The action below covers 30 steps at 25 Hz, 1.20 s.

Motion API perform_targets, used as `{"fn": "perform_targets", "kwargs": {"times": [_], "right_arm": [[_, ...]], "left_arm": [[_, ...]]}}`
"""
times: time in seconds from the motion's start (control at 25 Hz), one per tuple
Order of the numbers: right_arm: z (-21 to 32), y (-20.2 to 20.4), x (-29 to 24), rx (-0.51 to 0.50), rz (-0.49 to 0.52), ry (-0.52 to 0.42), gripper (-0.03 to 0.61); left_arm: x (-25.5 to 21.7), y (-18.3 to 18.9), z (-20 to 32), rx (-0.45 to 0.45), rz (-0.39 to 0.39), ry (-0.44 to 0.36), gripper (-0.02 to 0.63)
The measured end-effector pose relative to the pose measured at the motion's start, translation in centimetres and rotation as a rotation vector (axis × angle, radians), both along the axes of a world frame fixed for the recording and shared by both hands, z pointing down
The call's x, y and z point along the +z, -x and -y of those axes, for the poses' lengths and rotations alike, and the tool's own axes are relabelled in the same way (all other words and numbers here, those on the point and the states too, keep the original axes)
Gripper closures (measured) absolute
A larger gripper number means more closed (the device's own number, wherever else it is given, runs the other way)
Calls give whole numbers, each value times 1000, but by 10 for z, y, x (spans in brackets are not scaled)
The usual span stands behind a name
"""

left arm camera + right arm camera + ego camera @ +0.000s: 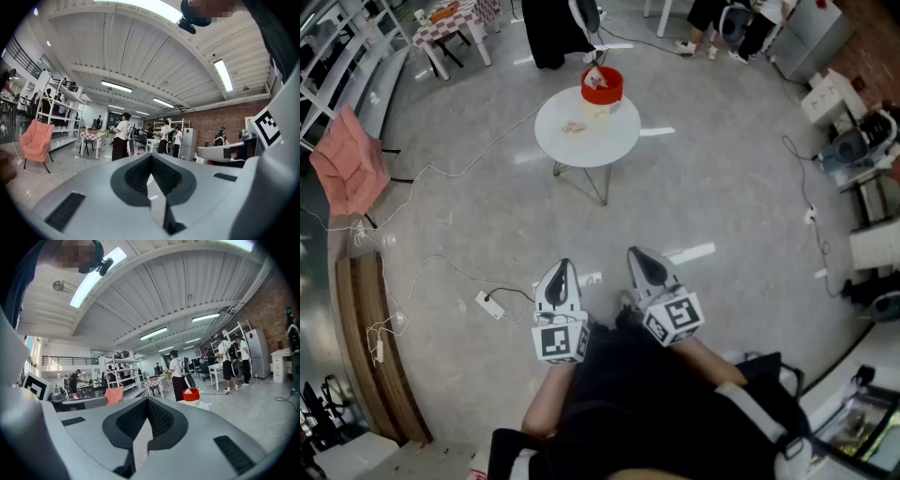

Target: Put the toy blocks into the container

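Round white table [602,142], red container [602,86] and pale blocks [573,127] on top.

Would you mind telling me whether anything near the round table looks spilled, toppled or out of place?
Nothing looks spilled or toppled. The red container stands upright on the white round table, with small toy blocks lying beside it. The one untidy thing is a power strip lying loose on the floor.

A pink chair [347,161] stands at the far left near a curved wooden bench [373,361], a white power strip [489,305] lies on the grey floor [722,187], and what looks like a checkered-cloth table [455,21] stands far back at the left.
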State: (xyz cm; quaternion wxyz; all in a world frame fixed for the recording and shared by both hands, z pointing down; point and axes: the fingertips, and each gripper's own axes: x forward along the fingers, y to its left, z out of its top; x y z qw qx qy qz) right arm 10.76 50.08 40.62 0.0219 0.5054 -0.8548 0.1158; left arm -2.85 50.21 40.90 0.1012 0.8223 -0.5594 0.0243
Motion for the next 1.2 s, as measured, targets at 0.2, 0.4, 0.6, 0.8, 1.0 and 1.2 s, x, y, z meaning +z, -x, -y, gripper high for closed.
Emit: {"fn": "perform_targets", "kwargs": {"times": [0.2, 0.4, 0.6, 0.8, 1.0, 1.2], "right_arm": [[1, 6, -3, 2, 7, 4, 586], [-1, 13, -2, 13, 34, 17, 586], [-4, 27, 2, 24, 5, 17, 586], [-5, 44, 7, 44, -4, 16, 586], [1, 57, 12, 47, -10, 19, 586], [30, 58, 18, 42, -1, 26, 586]], "left_arm": [[0, 7, 1, -5, 1, 5, 623], [3, 12, -2, 8, -3, 11, 623], [5, 19, -3, 21, -36, 16, 623], [13, 30, -3, 56, -30, 20, 623], [22, 41, 2, 77, -25, 22, 623], [26, 41, 24, 66, -44, 47, 623]]}}
